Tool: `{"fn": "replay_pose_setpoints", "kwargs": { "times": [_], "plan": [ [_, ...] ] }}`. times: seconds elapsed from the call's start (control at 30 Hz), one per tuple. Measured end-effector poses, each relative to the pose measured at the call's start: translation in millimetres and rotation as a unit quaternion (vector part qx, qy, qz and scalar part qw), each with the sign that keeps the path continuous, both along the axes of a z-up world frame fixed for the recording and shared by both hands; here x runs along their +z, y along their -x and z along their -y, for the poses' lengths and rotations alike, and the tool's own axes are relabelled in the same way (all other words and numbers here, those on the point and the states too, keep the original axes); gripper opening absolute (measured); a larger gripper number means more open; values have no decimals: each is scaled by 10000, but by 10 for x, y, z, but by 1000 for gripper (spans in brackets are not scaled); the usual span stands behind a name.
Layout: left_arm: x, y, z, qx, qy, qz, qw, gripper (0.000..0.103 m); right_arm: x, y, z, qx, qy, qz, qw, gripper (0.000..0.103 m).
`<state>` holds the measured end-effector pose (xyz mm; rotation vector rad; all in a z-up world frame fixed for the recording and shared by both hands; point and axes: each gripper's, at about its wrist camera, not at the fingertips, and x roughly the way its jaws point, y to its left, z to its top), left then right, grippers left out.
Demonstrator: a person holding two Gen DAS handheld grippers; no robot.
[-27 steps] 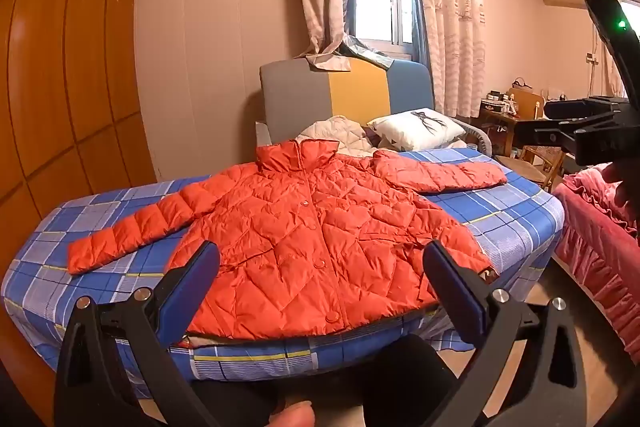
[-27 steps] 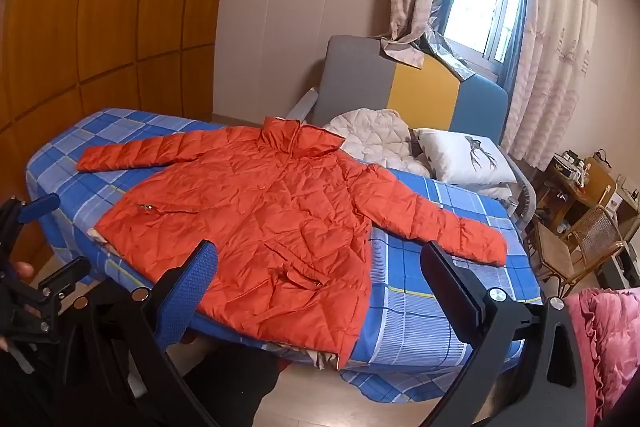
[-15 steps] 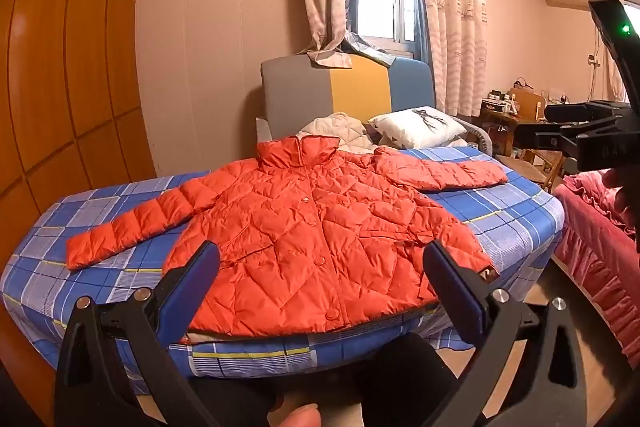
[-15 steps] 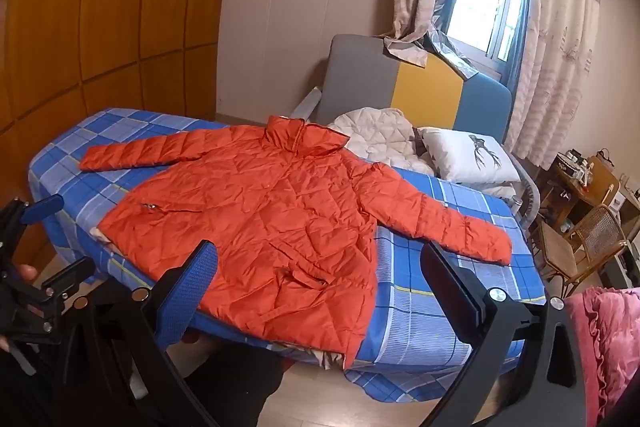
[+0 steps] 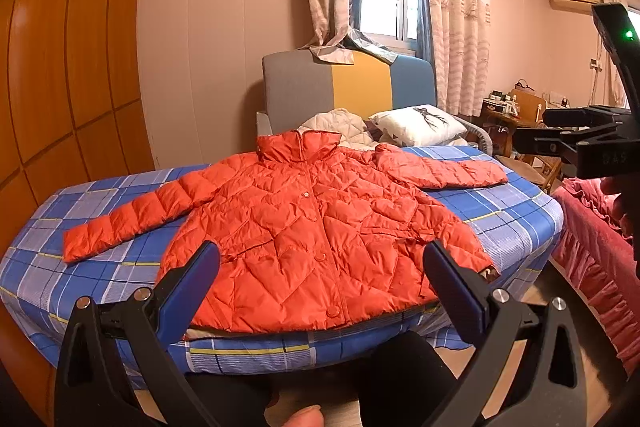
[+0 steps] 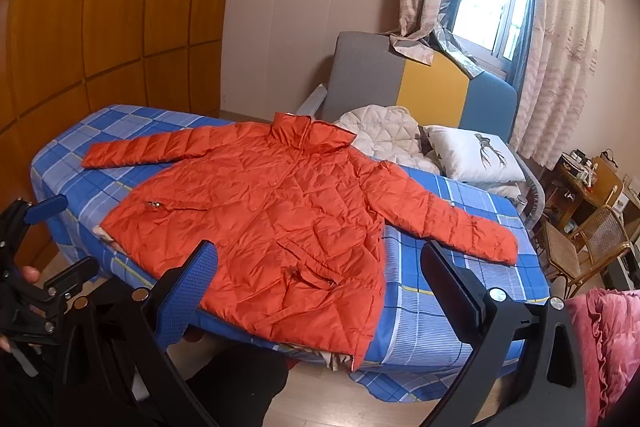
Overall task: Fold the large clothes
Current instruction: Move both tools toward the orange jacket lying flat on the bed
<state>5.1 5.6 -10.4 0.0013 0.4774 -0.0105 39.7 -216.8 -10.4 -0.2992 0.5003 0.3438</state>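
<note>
The left gripper (image 5: 320, 275) is spread as wide as it goes, with nothing between its blue pads (image 5: 192, 291) and nothing touched; it hangs short of the near edge of the bed (image 5: 516, 223), tipped a little downward. The right gripper (image 6: 318, 277) stands equally wide, also empty, off the bed's near edge and angled toward it from the right. Each gripper shows in the other's view: the right one at the right edge of the left wrist view, the left one at the left edge of the right wrist view, with a hand (image 6: 28, 273) on its frame.

The jacket (image 5: 316, 227), orange and quilted, lies flat on the bed, front up and buttoned, collar toward the far end, both sleeves stretched out sideways. Its hem reaches the bed's near edge, and a pale lining peeks out under it. Neither gripper touches the jacket.

The bed wears a blue checked sheet. Beyond the jacket's collar are a white quilted garment (image 5: 340, 123) and a white pillow (image 5: 420, 125), against a grey, yellow and blue headboard (image 5: 348, 87). Behind that is a window (image 5: 386, 11) with patterned curtains. Left of the bed is a wooden panelled wall (image 5: 68, 67). Right of the bed are a pink ruffled cover (image 5: 596, 255), a wicker chair (image 6: 588, 247) and a cluttered desk (image 6: 588, 175).
</note>
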Motion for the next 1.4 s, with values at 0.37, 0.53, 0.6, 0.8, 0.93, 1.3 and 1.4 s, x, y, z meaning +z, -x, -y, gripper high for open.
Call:
{"fn": "replay_pose_setpoints", "kwargs": {
  "times": [0.37,0.53,0.6,0.8,0.93,1.3,1.4],
  "plan": [
    [-21,-81,-59,106,48,-143,9998,101,-82,-41,-12,53,16,-111,9999,100],
    [-64,-118,-77,154,67,-228,9996,101,-119,-80,-20,60,3,-198,9998,100],
    [-82,-138,-93,177,97,-280,9994,101,-141,-100,-36,65,11,-243,9997,100],
    [-126,-189,-146,269,114,-359,9989,101,-240,-157,-88,86,-45,-375,9992,100],
    [-165,-246,-204,355,139,-432,9983,101,-388,-242,-106,70,-131,-575,9982,100],
    [-235,-399,-276,446,149,-561,9973,101,-583,-393,-143,8,-257,-863,9959,100],
    [-239,-419,-287,476,128,-545,9973,101,-615,-418,-121,-38,-325,-917,9953,100]
  ]
}}
